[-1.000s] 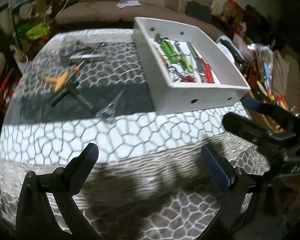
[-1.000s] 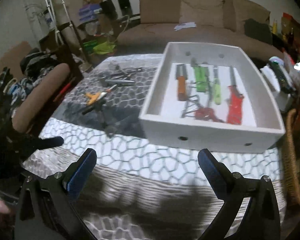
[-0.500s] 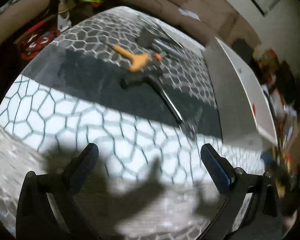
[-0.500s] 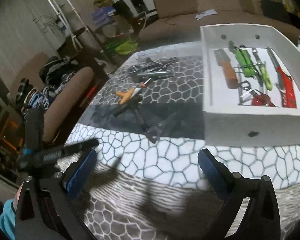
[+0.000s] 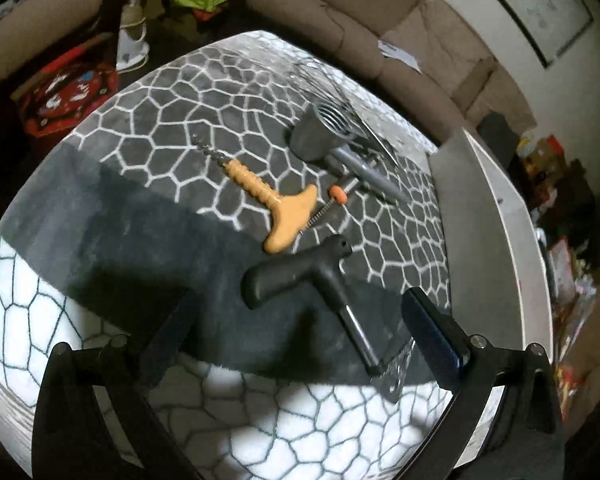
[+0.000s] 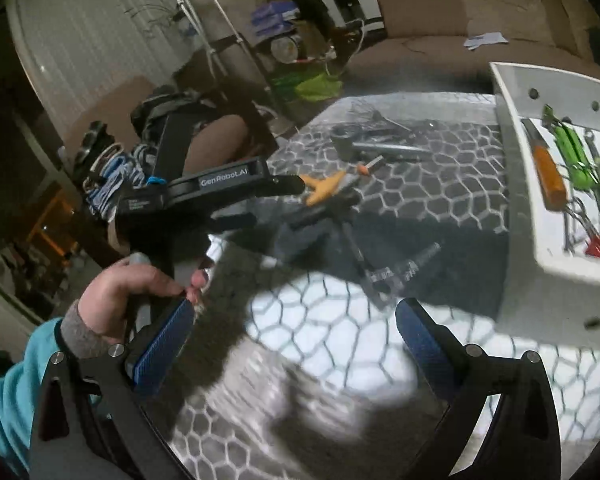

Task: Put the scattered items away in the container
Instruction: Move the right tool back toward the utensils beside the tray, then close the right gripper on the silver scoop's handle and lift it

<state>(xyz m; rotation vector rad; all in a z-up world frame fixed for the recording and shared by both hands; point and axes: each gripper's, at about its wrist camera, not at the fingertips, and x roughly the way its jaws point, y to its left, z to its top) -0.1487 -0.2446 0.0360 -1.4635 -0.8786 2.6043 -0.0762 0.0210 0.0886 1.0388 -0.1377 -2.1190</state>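
A black T-handle tool (image 5: 296, 276) lies on the honeycomb-patterned table (image 5: 148, 128), just ahead of and between the fingers of my left gripper (image 5: 300, 336), which is open and holds nothing. Beyond the black tool lie an orange T-handle corkscrew (image 5: 276, 208), a small orange-beaded spring piece (image 5: 337, 196) and a grey metal utensil (image 5: 324, 136). The white container (image 6: 528, 216) stands at the right with several tools inside. My right gripper (image 6: 292, 344) hangs open and empty over the table's near part. From there I see the left gripper (image 6: 276, 200), held by a hand (image 6: 136, 292), above the black T-handle tool (image 6: 320, 212).
A brown sofa (image 5: 400, 40) runs behind the table. Cluttered shelves and bags (image 6: 292, 56) stand at the far left, and a padded seat (image 5: 40, 12) is beside the table's left edge. The container's tall wall (image 5: 492, 216) bounds the tools on the right.
My left gripper has swung left and moved in close over the scattered tools. The right gripper has turned left too, so the container now sits at the right edge.
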